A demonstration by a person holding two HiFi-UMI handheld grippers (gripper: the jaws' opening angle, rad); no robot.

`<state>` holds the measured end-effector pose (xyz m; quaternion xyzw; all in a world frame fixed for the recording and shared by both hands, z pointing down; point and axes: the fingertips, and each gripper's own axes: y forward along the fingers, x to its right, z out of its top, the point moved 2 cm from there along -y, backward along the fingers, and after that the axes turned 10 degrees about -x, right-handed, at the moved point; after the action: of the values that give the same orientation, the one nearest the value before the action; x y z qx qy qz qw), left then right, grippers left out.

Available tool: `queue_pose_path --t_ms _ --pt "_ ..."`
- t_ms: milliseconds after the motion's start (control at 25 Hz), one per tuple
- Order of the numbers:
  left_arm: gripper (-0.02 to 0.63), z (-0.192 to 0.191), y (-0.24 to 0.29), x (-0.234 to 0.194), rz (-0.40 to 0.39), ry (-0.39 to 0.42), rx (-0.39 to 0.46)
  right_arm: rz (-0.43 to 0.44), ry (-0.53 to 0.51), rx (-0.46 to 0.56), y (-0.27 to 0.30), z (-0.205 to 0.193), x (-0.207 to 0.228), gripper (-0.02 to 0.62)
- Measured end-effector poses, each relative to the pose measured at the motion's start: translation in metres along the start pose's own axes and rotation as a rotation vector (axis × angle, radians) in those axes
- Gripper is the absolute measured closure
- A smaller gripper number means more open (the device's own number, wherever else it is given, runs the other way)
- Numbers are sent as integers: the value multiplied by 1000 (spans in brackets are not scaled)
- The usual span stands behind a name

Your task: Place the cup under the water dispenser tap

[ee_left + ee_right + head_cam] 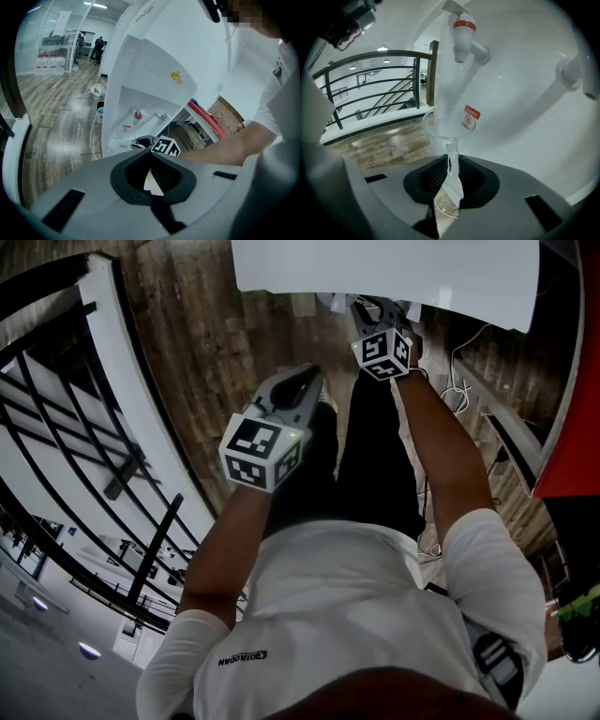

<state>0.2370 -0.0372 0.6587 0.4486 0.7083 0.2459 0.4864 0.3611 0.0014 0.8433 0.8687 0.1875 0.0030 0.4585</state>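
Before the red-capped tap, clear round cup pinched in right claw; left claw closed, empty.

On my feed I see a dark wood-plank floor running beside a black metal railing set on a white ledge, with a glass partition, a round ceiling lamp, a brick wall and loose white cables on the boards.

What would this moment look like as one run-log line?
left gripper: shut, empty | right gripper: shut on cup | cup: held up close to red tap | status: not yet released
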Motion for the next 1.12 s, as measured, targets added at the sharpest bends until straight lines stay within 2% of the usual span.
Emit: queue_pose_path --t_ms 280,920,1120 --pt "611 0 -5 -1 3 -4 2 -2 33 -10 -3 2 2 545" --pt "611 -1 -18 -2 2 -17 21 -8 36 -54 -20 -1 3 512" --pt "611 5 -31 -3 3 -8 35 -14 90 -76 -32 3 5 512"
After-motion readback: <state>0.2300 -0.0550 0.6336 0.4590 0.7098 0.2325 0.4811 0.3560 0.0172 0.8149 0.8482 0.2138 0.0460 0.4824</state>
